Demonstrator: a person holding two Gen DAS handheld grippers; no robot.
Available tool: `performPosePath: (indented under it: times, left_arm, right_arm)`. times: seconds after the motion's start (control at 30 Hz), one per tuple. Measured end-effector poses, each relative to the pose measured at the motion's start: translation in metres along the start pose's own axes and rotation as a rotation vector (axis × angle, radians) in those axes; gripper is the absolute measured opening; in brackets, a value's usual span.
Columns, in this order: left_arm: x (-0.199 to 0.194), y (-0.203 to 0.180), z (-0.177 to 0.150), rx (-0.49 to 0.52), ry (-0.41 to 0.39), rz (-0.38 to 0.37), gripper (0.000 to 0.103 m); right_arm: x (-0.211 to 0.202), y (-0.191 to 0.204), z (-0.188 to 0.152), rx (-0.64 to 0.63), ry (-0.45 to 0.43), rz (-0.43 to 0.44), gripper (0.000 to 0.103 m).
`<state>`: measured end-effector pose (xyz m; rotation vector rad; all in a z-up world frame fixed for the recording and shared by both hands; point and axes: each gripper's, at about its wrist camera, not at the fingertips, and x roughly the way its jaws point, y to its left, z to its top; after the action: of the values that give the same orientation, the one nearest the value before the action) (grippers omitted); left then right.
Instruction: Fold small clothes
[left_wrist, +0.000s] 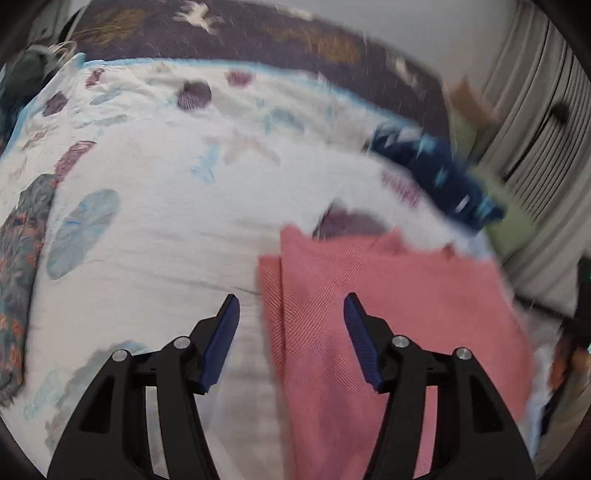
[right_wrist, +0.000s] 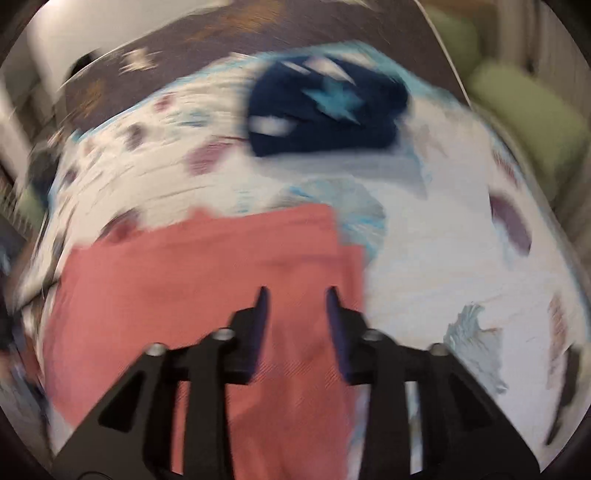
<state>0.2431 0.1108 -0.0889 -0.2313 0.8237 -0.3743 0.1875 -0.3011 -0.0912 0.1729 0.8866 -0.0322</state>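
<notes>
A pink garment (left_wrist: 388, 314) lies flat on the white patterned bedspread (left_wrist: 166, 229), folded with a narrower layer showing along its left edge. My left gripper (left_wrist: 291, 306) hovers open over that left edge, its blue pads apart and nothing pressed between them. In the right wrist view the same pink garment (right_wrist: 207, 266) fills the lower left. My right gripper (right_wrist: 297, 291) is open above the garment's right side, with only cloth below the fingertips and no grip visible. A folded dark blue garment (right_wrist: 325, 114) with light blue and white marks rests farther back on the bed.
The dark blue garment (left_wrist: 436, 170) shows at the right in the left wrist view. A dark floral cloth (left_wrist: 18, 258) lies at the bed's left edge. A purple-brown patterned cover (left_wrist: 258, 33) runs across the back. Green cushions (right_wrist: 532, 122) and pale curtains (left_wrist: 535, 122) stand at the right.
</notes>
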Motion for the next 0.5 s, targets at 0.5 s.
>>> performPosePath:
  times: [0.5]
  left_arm:
    - [-0.102,0.090,-0.046,-0.119,-0.091,0.113,0.061]
  right_arm:
    - [-0.049,0.305,-0.177,-0.905,-0.199,0.072,0.064]
